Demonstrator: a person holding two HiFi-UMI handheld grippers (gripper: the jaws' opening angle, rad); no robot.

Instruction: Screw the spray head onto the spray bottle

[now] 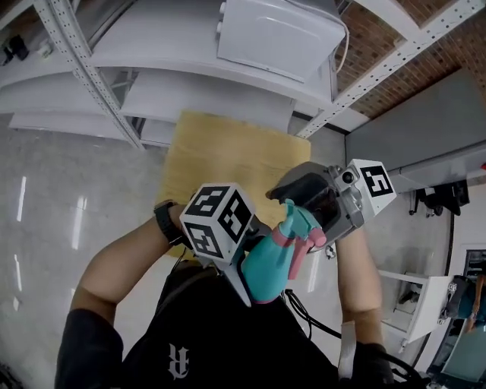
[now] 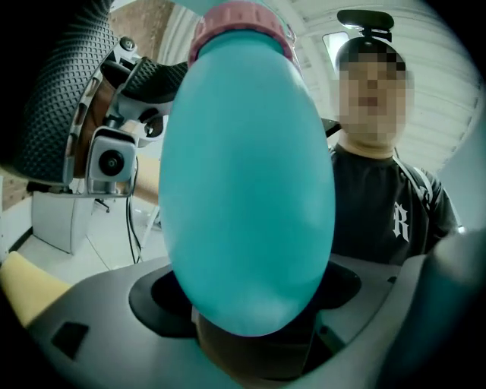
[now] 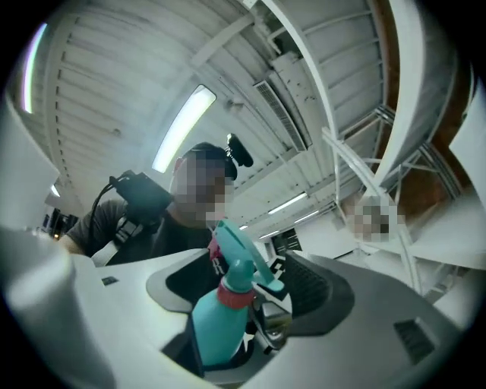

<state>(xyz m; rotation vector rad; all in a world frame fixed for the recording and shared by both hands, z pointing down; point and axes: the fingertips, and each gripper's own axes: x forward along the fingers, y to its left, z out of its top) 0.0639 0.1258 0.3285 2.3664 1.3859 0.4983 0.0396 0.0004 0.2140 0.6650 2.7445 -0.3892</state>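
A teal spray bottle [image 1: 267, 267] with a pink collar [image 1: 283, 238] and a teal spray head [image 1: 301, 222] on top is held up near the person's chest. My left gripper [image 1: 257, 279] is shut on the bottle's body, which fills the left gripper view [image 2: 247, 190] up to the collar [image 2: 239, 19]. My right gripper [image 1: 317, 211] is at the spray head with its jaws spread wide. In the right gripper view the spray head [image 3: 239, 251] and bottle [image 3: 215, 332] stand between the jaws of my right gripper [image 3: 243, 298], and neither pad presses on them.
A pale wooden tabletop [image 1: 220, 156] lies ahead below the grippers. White slotted shelving [image 1: 182, 72] and a white box [image 1: 281, 34] stand beyond it, with a brick wall [image 1: 380, 34] at the right. The person's forearms flank the bottle.
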